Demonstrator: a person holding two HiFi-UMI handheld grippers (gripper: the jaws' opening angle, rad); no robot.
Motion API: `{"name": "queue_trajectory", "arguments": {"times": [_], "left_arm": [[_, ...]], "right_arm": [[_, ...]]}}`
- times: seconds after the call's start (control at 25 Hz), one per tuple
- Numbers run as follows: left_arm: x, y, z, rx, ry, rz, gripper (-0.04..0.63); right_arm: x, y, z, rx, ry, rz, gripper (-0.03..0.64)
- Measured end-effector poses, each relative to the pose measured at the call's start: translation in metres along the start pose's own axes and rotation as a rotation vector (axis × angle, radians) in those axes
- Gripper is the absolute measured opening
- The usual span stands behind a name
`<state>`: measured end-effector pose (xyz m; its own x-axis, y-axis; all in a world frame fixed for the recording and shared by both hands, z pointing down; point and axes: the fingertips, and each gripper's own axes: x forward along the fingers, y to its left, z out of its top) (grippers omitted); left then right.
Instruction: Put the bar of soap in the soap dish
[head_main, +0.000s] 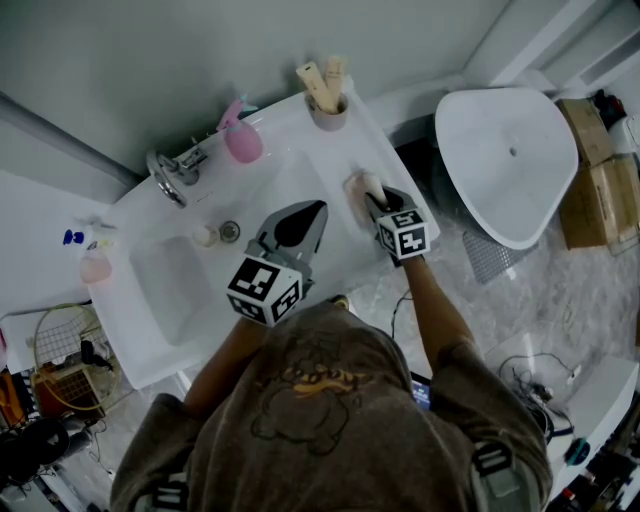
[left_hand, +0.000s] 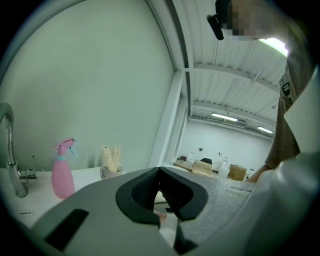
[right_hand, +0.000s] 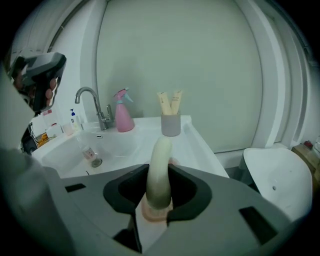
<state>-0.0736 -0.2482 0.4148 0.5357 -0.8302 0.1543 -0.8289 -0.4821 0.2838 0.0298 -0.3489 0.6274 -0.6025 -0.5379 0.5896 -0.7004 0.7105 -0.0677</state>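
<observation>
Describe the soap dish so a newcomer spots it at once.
Start at the white sink. On its right rim, in front of the cup of tubes, lies the soap dish. It is the low, pale pink piece under the bar of soap in the right gripper.

No legible text, brand, number or sign found. Label on small bottle (head_main: 95, 262) left of sink (head_main: 150, 340) too small to read. Shirt print (head_main: 303, 385) on near side of sink indistinct.
</observation>
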Motion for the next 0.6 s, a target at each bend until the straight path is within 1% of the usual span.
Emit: {"name": "queue_trajectory", "arguments": {"times": [0.32,0.6], "left_arm": [[0.001,0.007,-0.001,-0.015,0.002,0.013,0.002],[0.003,0.009,-0.003,-0.021,0.002,0.020,0.002]], "right_arm": [[0.016,-0.005,-0.015,-0.014,0.076,-0.012,0.117],[0.022,-0.005,-0.017,-0.026,0.092,-0.009,0.118]]}}
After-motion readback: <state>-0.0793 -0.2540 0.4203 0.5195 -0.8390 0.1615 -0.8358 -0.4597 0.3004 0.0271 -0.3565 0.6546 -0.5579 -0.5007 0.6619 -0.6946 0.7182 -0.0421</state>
